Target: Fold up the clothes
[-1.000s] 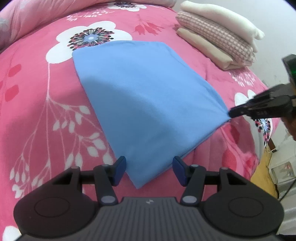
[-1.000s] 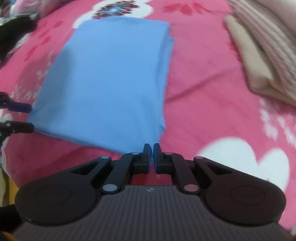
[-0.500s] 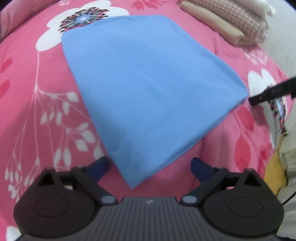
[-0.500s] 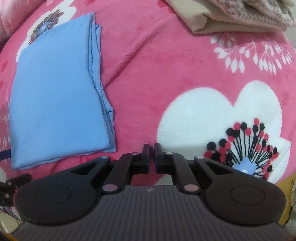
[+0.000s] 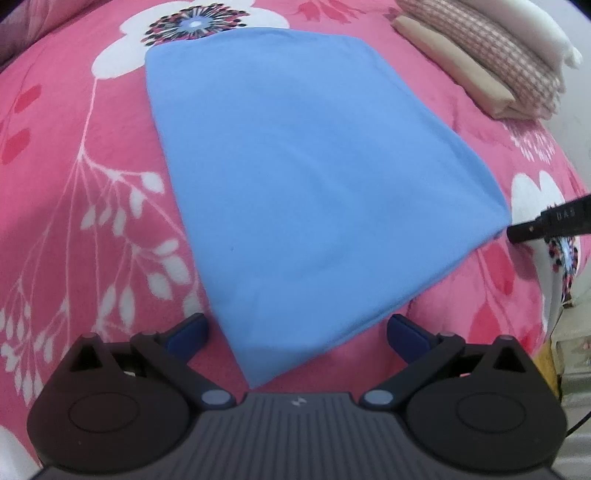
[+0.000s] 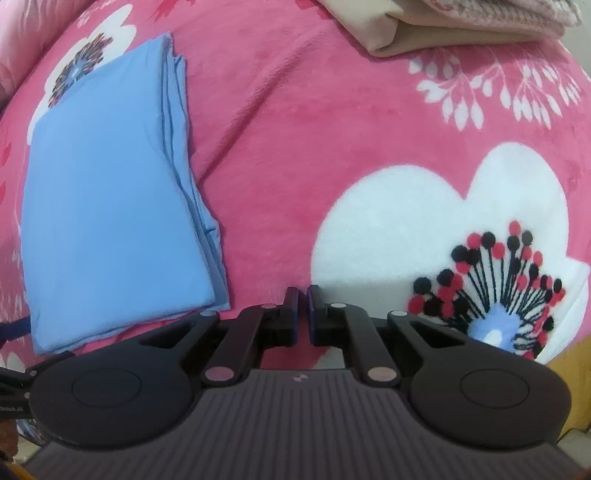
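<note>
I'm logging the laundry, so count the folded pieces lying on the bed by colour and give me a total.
Blue: 1, the blue folded garment
Beige: 1, the beige folded piece at the bottom of the stack
Pink checked: 1, the pink checked piece in the middle
White: 1, the white piece on top
Total: 4

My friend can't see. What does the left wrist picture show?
A folded blue cloth lies flat on a pink flowered blanket, its near corner between the wide-open left tool. Folded clothes are stacked at the far right.
</note>
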The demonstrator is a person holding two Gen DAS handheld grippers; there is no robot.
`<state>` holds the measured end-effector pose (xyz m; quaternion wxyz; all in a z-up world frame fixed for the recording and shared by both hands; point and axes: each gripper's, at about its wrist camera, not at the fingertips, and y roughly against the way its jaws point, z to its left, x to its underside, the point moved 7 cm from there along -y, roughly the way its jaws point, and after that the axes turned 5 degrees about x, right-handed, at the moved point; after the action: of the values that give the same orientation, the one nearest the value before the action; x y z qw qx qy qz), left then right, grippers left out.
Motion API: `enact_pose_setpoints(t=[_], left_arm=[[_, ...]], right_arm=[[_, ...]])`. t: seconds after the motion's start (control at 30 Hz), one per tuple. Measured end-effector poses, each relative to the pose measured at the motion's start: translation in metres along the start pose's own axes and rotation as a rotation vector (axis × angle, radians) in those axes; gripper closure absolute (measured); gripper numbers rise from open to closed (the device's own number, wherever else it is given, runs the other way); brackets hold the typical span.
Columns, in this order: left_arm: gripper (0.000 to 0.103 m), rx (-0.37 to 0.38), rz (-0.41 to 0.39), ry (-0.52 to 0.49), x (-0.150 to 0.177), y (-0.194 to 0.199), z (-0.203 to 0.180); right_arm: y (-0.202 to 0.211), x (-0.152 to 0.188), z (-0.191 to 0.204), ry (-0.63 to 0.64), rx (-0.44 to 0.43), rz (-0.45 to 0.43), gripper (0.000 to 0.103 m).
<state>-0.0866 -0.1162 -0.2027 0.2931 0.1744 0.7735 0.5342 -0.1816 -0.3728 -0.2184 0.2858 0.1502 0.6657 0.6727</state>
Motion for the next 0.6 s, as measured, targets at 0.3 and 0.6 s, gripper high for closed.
enact_pose_setpoints(t=[0.3,0.6], left_arm=[[0.000,-0.015,-0.012,0.053,-0.005,-0.001,0.000],[0.000,-0.017,0.015,0.086,-0.012,-0.005,-0.002]], right_arm=[[-0.003,-0.008,-0.004,-0.003,0.005,-0.001,0.098],[-0.007,-0.021,-0.011,-0.041,0.016,0.021,0.098]])
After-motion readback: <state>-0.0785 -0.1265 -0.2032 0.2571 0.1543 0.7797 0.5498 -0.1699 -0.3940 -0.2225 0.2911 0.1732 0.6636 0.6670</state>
